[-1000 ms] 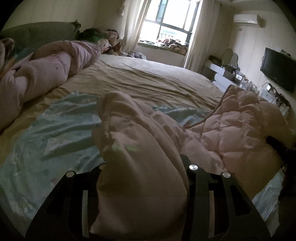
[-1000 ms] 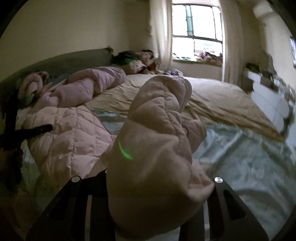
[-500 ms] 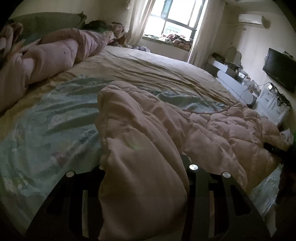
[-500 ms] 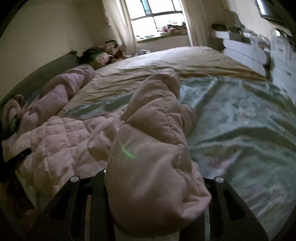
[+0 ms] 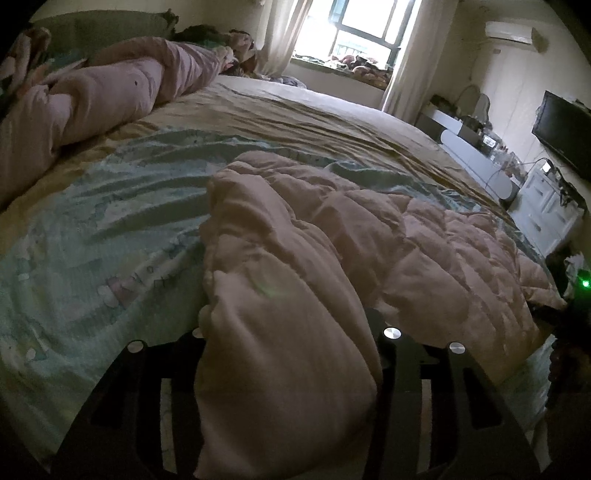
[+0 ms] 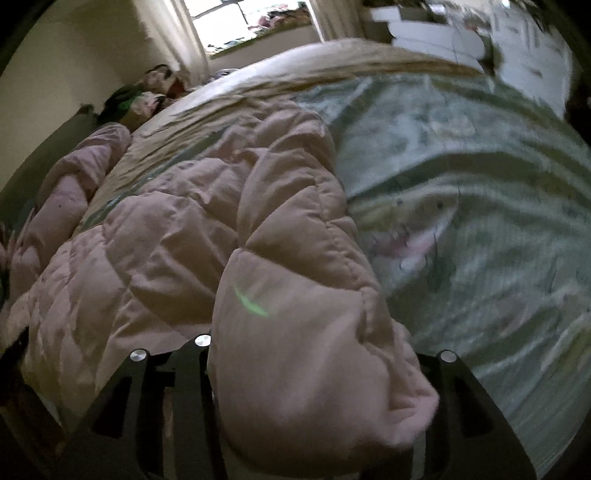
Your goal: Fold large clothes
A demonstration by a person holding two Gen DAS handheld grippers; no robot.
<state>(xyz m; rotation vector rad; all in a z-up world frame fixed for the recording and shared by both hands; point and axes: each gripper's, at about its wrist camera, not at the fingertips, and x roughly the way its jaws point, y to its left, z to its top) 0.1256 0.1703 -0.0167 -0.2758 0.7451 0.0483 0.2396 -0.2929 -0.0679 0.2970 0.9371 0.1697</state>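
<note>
A pink quilted coat (image 5: 388, 236) lies spread across the bed's pale green patterned sheet (image 5: 92, 236). In the left wrist view one thick bunched end of it fills the gap of my left gripper (image 5: 291, 328), whose jaws are opening with the fabric still between them. In the right wrist view another padded end of the coat (image 6: 295, 258) sits between the fingers of my right gripper (image 6: 321, 347). Those jaws are also opening around the fabric. Both sets of fingertips are mostly hidden by the cloth.
A rolled pink duvet (image 5: 110, 92) lies along the far left of the bed, by the headboard. Beige bedding (image 5: 314, 118) covers the far half. A window (image 5: 362, 29), white drawers (image 5: 546, 206) and a wall television (image 5: 565, 129) stand to the right.
Both grippers have sunk toward the bed with the coat ends in them. The coat's raised middle has settled flat on the sheet. The right wrist view has rolled and tilted downward.
</note>
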